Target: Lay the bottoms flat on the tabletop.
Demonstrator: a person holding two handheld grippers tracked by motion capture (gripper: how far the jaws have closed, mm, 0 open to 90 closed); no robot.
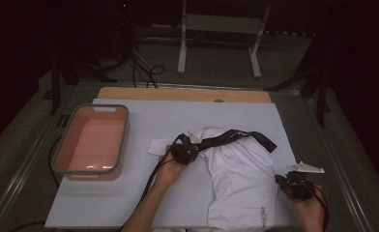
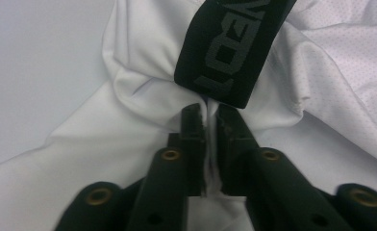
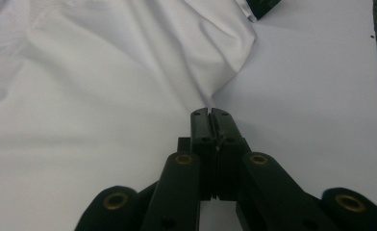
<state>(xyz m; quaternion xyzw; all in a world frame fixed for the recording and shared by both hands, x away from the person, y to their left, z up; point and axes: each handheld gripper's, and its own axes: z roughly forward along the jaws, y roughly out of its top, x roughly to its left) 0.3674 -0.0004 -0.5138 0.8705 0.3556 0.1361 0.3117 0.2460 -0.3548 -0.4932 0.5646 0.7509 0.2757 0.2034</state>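
Note:
A white garment (image 1: 240, 179) with a black lettered waistband (image 1: 236, 136) lies crumpled on the right half of a white sheet (image 1: 129, 193). My left gripper (image 1: 190, 147) sits at the garment's upper left, just below the waistband (image 2: 234, 48). In the left gripper view its jaws (image 2: 210, 113) are shut on a pinched fold of the white fabric (image 2: 143, 110). My right gripper (image 1: 280, 180) is at the garment's right edge. Seen in the right gripper view, its jaws (image 3: 210, 113) are pressed together on a thin edge of the fabric (image 3: 129, 72).
A pink basin with a grey rim (image 1: 122, 140) stands on the left of the sheet, with nothing in it. A wooden board edge (image 1: 178, 94) runs along the back. Beyond the table are a white stand (image 1: 182, 48) and cables (image 1: 149, 72) on the floor.

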